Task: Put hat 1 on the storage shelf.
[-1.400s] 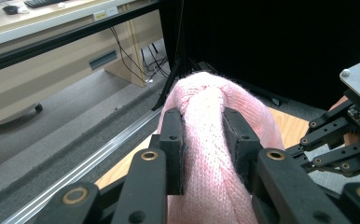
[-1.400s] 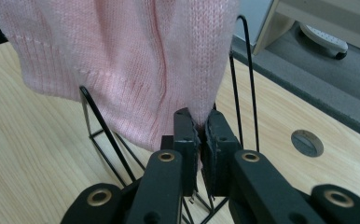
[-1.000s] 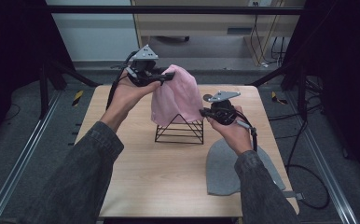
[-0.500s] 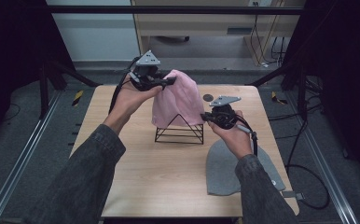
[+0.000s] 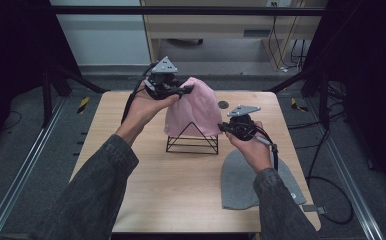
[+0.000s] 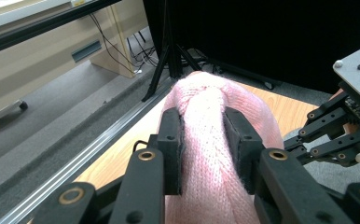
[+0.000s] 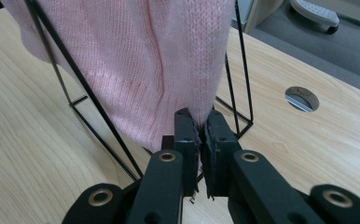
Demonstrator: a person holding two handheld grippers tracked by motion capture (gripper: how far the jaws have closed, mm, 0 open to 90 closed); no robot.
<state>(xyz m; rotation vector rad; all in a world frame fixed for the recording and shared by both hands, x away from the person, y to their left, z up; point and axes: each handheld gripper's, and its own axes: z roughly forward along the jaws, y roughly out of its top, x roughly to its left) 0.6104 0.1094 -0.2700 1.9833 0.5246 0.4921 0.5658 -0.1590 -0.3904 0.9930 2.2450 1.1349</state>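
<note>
Soft pink knit hat draped over a thin black wire stand shaped like a pyramid, in the middle of the pale wood table; left gripper pinching a thick fold at the top, jaws partly apart around the wool; right gripper squeezed nearly flat on the bottom edge; close up, tiny knit loops and ribs; from above, a flat grey hat lying near the right hand, and a round hole behind the stand.
</note>
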